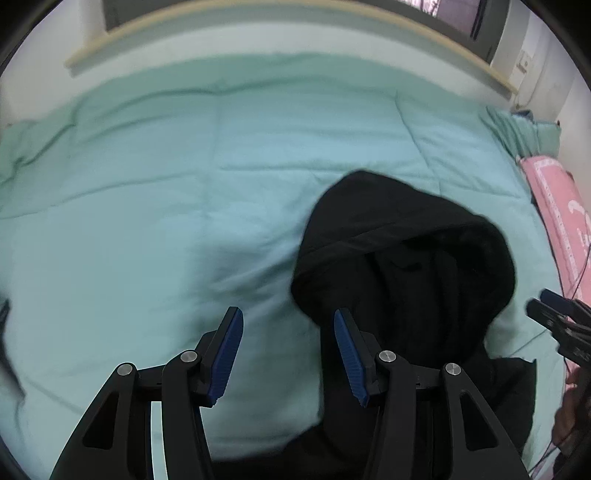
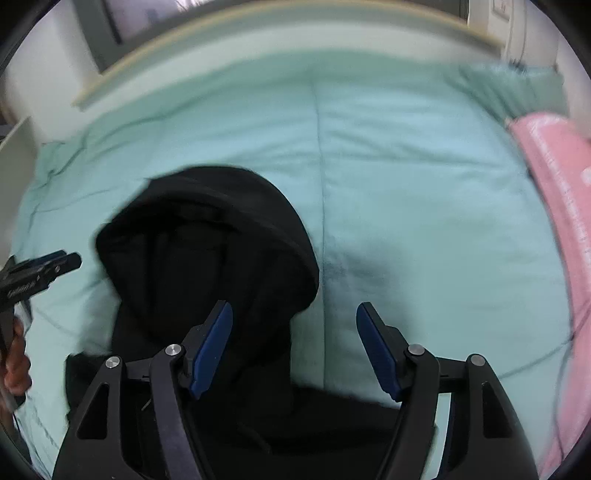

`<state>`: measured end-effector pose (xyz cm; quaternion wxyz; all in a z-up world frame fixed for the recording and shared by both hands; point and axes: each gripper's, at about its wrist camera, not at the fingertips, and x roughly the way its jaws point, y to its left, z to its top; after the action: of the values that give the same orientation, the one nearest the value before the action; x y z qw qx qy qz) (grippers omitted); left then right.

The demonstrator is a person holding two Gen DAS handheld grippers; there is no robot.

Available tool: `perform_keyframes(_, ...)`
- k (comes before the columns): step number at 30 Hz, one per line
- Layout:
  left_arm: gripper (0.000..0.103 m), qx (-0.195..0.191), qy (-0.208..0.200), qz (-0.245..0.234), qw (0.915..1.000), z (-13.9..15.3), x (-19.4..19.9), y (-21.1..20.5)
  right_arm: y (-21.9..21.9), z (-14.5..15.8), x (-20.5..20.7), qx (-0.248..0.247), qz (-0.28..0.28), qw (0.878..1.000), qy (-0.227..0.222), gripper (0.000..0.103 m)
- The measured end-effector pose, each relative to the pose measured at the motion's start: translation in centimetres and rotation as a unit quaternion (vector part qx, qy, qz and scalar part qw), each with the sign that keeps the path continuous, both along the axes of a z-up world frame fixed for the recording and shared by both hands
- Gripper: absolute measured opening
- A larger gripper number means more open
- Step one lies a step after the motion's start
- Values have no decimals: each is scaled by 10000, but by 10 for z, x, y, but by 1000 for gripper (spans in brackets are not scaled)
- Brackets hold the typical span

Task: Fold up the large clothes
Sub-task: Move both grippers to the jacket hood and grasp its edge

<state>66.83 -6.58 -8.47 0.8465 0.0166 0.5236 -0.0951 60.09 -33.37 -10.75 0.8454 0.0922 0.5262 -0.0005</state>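
The black hoodie [image 1: 399, 266] lies on the mint quilt [image 1: 166, 206], hood toward the headboard [image 1: 258, 22]. The left gripper [image 1: 288, 350] and right gripper [image 2: 293, 347] hover over it with jaws apart, holding nothing. The hem is out of view, probably nearer; pinch both corners evenly before folding toward the hood.

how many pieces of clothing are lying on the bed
1: a black hooded sweatshirt lies on the pale green quilted bedcover, its hood toward the far edge. The pink fabric along the right edge looks like bedding. More could lie outside both views.
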Motion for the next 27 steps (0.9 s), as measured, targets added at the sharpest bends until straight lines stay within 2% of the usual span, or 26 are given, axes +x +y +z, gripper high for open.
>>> perform_keyframes(2, 53, 11, 106, -9, 9999, -21, 15, -9, -2, -20, 14, 27, -67, 9999, 132, 68)
perform_keyframes(5, 52, -49, 172, 114, 9998, -43, 34, -16, -3, -38, 29, 180, -100, 9995, 256, 53)
perform_keyframes(6, 42, -66, 129, 187, 9997, -45, 38, -15, 0, -46, 37, 154, -43, 9993, 342, 35)
perform_keyframes(7, 19, -97, 81, 330, 9994, -47, 44, -9, 0, -48, 40, 2, -50, 9992, 385, 9)
perform_keyframes(8, 15, -375, 203, 467, 9980, -45, 50, 3, -6, -43, 41, -14, -98, 9995, 302, 9)
perform_keyframes(9, 14, -654, 221, 578, 9959, -40, 52, 13, -15, -31, 37, 202, -167, 9996, 82, 8)
perform_keyframes(11, 16, -1618, 185, 668, 9844, -23, 40, 47, -29, -6, 23, 505, -129, 9981, -325, 8)
perform_keyframes(12, 18, -1826, 191, 644, 9809, -19, 32, 56, -29, 2, 18, 483, -42, 9979, -441, 13)
perform_keyframes(13, 18, -1908, 230, 625, 9794, -18, 24, 61, -24, 6, 12, 353, 75, 9980, -522, 15)
perform_keyframes(15, 19, -1823, 369, 625, 9806, -30, 18, 63, -15, -6, 9, 186, 178, 9987, -450, 15)
perform_keyframes(16, 19, -1625, 573, 688, 9826, -51, 20, 63, -13, -16, 12, 213, 196, 9989, -360, 15)
perform_keyframes(18, 20, -1303, 1103, 851, 9816, -98, 30, 64, -14, -71, 28, 485, 124, 9984, 251, 15)
perform_keyframes(19, 20, -1422, 1422, 891, 9755, -129, 35, 64, -16, -95, 33, 750, 106, 9956, 543, 15)
perform_keyframes(21, 22, -1672, 1153, 874, 9753, -130, 35, 68, -24, -115, 37, 1175, -35, 9907, 680, 15)
perform_keyframes(23, 24, -1601, 1088, 814, 9777, -121, 30, 67, -32, -107, 36, 1472, -127, 9867, 681, 16)
perform_keyframes(24, 26, -1518, 1018, 729, 9805, -116, 25, 66, -34, -100, 33, 1488, -84, 9867, 643, 19)
perform_keyframes(25, 28, -1389, 936, 621, 9839, -111, 20, 64, -34, -94, 29, 1425, -25, 9878, 632, 27)
perform_keyframes(27, 36, -1133, 796, 441, 9894, -96, 4, 63, -32, -79, 17, 1252, 110, 9903, 594, 33)
